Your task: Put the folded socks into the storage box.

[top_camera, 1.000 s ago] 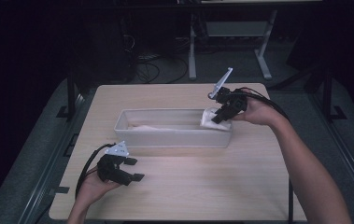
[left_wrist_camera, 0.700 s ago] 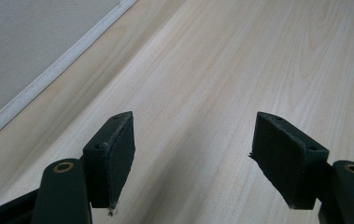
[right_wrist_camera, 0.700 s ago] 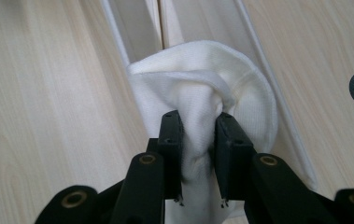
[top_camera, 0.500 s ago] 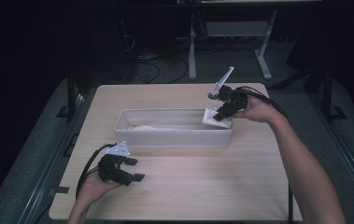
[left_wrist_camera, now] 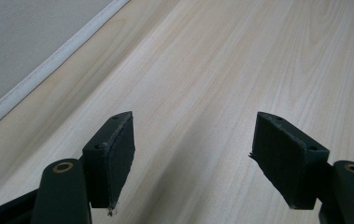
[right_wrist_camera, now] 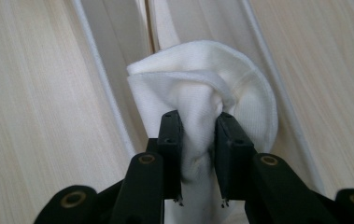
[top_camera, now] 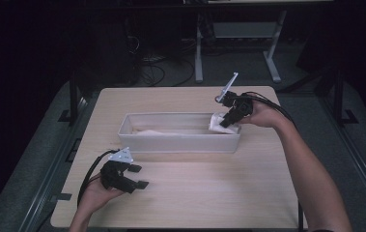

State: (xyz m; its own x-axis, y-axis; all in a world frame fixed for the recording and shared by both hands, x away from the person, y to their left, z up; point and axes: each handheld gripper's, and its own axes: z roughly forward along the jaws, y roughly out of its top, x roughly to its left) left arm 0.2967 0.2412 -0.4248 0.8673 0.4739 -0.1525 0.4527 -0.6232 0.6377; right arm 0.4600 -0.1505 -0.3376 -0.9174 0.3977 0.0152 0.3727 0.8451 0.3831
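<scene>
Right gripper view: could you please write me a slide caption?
Right claw pinching a bunched white cloth above the long white plastic bin on the pale wooden table.

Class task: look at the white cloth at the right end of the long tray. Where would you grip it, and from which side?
Grip the bunched fold in the middle of the white cloth, coming from above, since the tray walls block the sides. The right gripper already pinches that raised ridge.
</scene>
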